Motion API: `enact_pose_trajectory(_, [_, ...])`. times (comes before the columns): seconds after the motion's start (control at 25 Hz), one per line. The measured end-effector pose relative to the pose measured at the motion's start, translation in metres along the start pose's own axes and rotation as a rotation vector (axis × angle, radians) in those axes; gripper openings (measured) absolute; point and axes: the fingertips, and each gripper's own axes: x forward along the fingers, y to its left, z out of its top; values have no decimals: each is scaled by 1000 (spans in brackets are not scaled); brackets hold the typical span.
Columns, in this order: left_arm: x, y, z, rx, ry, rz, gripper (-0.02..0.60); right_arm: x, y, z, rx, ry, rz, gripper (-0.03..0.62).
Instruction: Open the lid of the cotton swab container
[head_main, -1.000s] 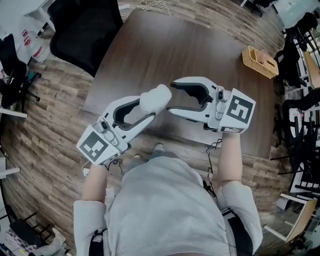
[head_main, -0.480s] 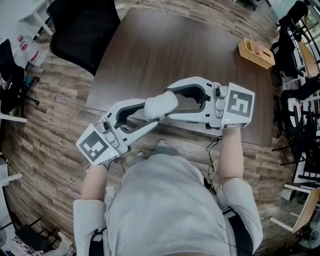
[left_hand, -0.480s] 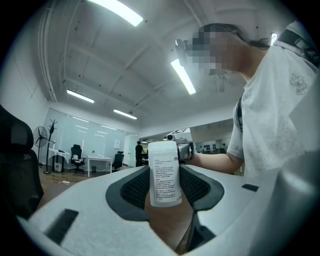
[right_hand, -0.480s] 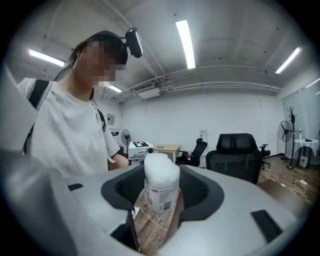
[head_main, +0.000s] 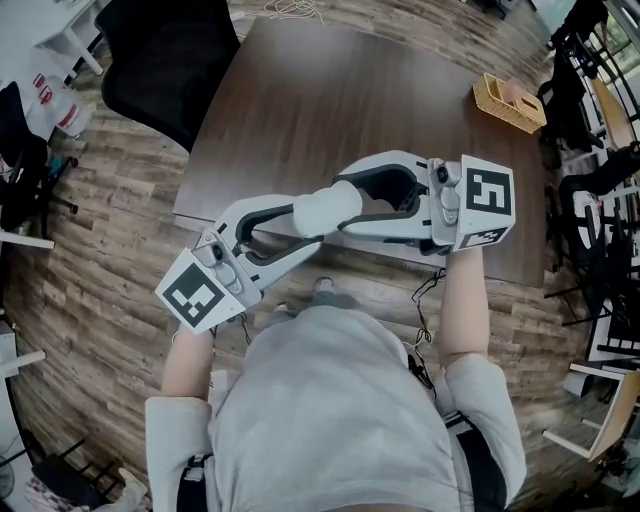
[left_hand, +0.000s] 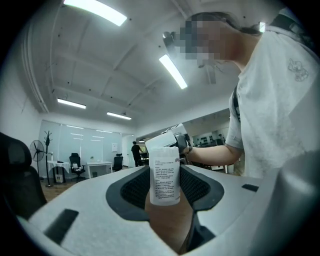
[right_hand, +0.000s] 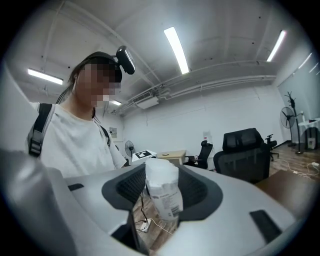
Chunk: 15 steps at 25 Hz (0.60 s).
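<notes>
A white cotton swab container (head_main: 325, 212) with a printed label is held in the air over the near edge of the table. My left gripper (head_main: 308, 220) is shut on its body, which stands upright between the pads in the left gripper view (left_hand: 165, 175). My right gripper (head_main: 347, 203) comes in from the right. Its jaws straddle the container's lid end (right_hand: 161, 176) and are closing. The pads sit very close to the lid's sides, and I see no firm press. The container (right_hand: 164, 195) leans a little in the right gripper view.
A dark wooden table (head_main: 350, 100) lies below and ahead. A wicker basket (head_main: 508, 102) sits at its far right corner. A black office chair (head_main: 165, 55) stands off the table's left side. Chairs and clutter crowd the right edge of the room.
A second ago the right gripper's tips stood just right of the container. The two grippers have come together, and the container's lid end now lies between the right jaws.
</notes>
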Motion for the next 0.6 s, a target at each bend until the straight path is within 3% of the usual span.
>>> enact_pose_trajectory(0.36, [-8, 15, 6, -31, -41, 29, 184, 10, -13, 13, -8, -52, -103, 204])
enact_pose_trajectory(0.6, [-7, 15, 0, -8, -16, 28, 184, 0, -29, 27, -4, -137, -202, 193])
